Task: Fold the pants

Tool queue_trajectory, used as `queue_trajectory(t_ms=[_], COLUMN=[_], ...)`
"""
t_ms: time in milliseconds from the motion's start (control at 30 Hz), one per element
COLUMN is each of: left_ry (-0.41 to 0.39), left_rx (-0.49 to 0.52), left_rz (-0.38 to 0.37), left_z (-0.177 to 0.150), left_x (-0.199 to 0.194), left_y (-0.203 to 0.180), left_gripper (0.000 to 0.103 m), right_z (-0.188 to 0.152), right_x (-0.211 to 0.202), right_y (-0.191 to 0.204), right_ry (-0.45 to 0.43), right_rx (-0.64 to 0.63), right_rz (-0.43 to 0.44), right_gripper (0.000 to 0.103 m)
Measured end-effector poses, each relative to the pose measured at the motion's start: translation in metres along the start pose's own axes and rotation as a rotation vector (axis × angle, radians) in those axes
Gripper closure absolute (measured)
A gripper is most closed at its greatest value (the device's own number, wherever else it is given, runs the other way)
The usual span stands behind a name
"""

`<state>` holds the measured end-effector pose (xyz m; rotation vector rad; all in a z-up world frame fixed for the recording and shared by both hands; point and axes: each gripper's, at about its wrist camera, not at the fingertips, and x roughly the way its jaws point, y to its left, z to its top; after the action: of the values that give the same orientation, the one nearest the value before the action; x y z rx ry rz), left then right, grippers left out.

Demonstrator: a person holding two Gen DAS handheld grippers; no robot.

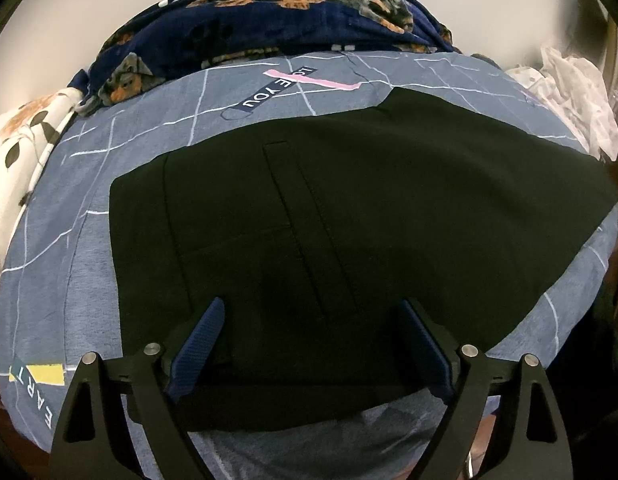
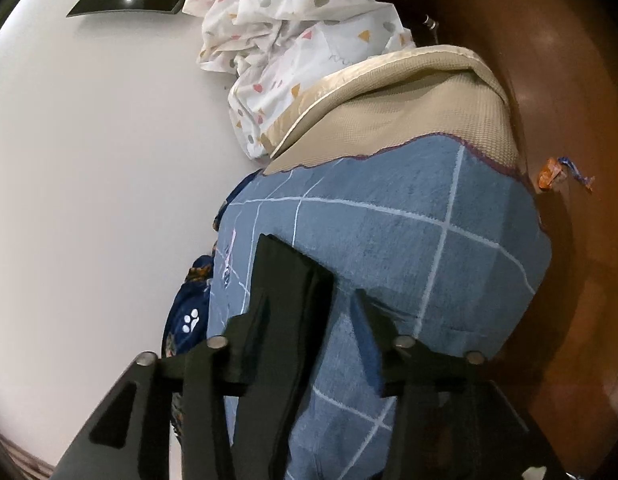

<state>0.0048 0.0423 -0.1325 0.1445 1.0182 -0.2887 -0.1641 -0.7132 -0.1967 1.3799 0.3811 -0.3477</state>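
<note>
Black pants (image 1: 349, 208) lie flat on the blue grid-pattern bedsheet (image 1: 69, 208), waistband end at the left, with a back pocket seam showing. My left gripper (image 1: 309, 320) hovers low over their near edge, jaws wide open, blue pads (image 1: 201, 340) on either side of the cloth. In the right wrist view my right gripper (image 2: 309, 304) is open; the end of the black pants (image 2: 285, 280) drapes over its left finger, above the sheet (image 2: 409, 240).
A navy dog-print blanket (image 1: 269, 12) is bunched at the bed's far side by the white wall. A floral cloth (image 1: 17, 152) lies left. White patterned fabric (image 2: 293, 40) and a beige mattress pad (image 2: 409, 108) lie beyond. Brown floor (image 2: 569, 80) with a wrapper (image 2: 549, 176) right.
</note>
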Motion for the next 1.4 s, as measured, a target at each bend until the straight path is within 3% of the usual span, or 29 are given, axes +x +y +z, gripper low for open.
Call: queue_trajectory(t_ms=[333, 467, 500, 533, 567, 667, 967, 1200, 1400], left_ry=[-0.019, -0.021, -0.025, -0.027, -0.031, -0.047, -0.061, -0.071, -0.092], left_rx=[-0.004, -0.005, -0.006, -0.007, -0.007, -0.004, -0.013, 0.0, -0.132], left_rz=[-0.003, -0.005, -0.007, -0.008, -0.01, -0.015, -0.052, -0.033, -0.034], left_z=[-0.003, -0.003, -0.004, -0.003, -0.003, -0.004, -0.005, -0.002, 0.008], left_x=[0.0, 0.0, 0.0, 0.0, 0.0, -0.001, -0.004, -0.003, -0.017], left_y=[0.0, 0.0, 0.0, 0.0, 0.0, 0.0, 0.007, 0.006, 0.032], left_gripper=[0.014, 0.014, 0.014, 0.014, 0.014, 0.014, 0.014, 0.014, 0.014], right_z=[-0.004, -0.008, -0.008, -0.008, -0.008, -0.006, -0.008, -0.011, -0.011], right_x=[0.035, 0.052, 0.054, 0.055, 0.057, 0.058, 0.057, 0.058, 0.057], right_y=[0.025, 0.038, 0.04, 0.042, 0.044, 0.043, 0.041, 0.044, 0.042], right_ry=[0.072, 0.105, 0.104, 0.108, 0.11, 0.109, 0.056, 0.049, 0.051], right_rx=[-0.081, -0.184, -0.197, -0.209, -0.228, -0.227, -0.225, -0.229, -0.212], right_rz=[-0.018, -0.07, -0.096, -0.126, -0.17, -0.201, -0.212, -0.22, -0.21], right_gripper=[0.06, 0.063, 0.065, 0.073, 0.09, 0.094, 0.094, 0.094, 0.094])
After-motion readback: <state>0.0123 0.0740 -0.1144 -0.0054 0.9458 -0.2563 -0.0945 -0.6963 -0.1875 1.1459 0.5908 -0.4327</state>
